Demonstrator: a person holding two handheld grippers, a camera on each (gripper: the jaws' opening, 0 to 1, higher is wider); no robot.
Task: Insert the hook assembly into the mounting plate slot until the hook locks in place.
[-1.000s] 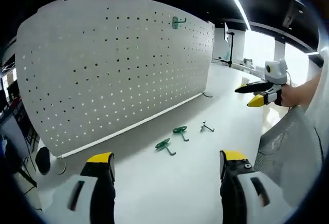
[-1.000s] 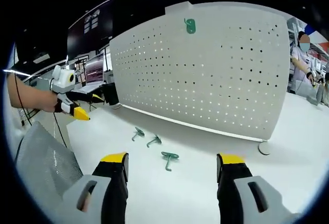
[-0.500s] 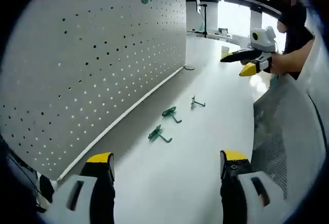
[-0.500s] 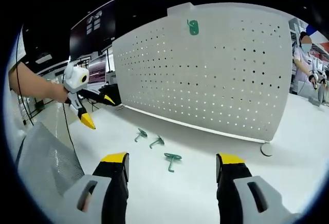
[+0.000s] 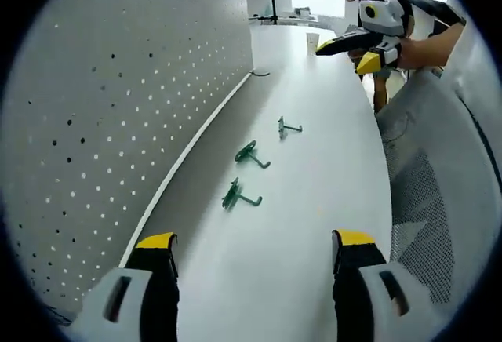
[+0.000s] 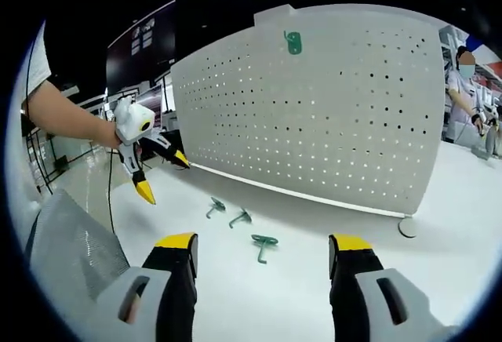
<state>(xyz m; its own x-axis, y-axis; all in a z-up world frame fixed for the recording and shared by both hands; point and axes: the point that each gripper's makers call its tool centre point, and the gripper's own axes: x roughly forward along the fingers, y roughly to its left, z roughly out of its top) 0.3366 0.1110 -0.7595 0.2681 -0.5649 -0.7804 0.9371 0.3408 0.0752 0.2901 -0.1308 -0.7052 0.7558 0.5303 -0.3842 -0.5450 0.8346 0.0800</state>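
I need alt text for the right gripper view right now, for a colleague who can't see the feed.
Three green hooks lie loose on a white table before an upright white pegboard, which carries one green hook near its top edge. The right gripper hangs open and empty in the foreground; at left a person's hand holds the left gripper, also open.

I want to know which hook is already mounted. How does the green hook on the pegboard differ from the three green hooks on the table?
The hook on the pegboard hangs upright near the board's top edge; the hooks on the table lie loose on their sides on the white table. The first is alone; the others lie in a row before the board. All are green.
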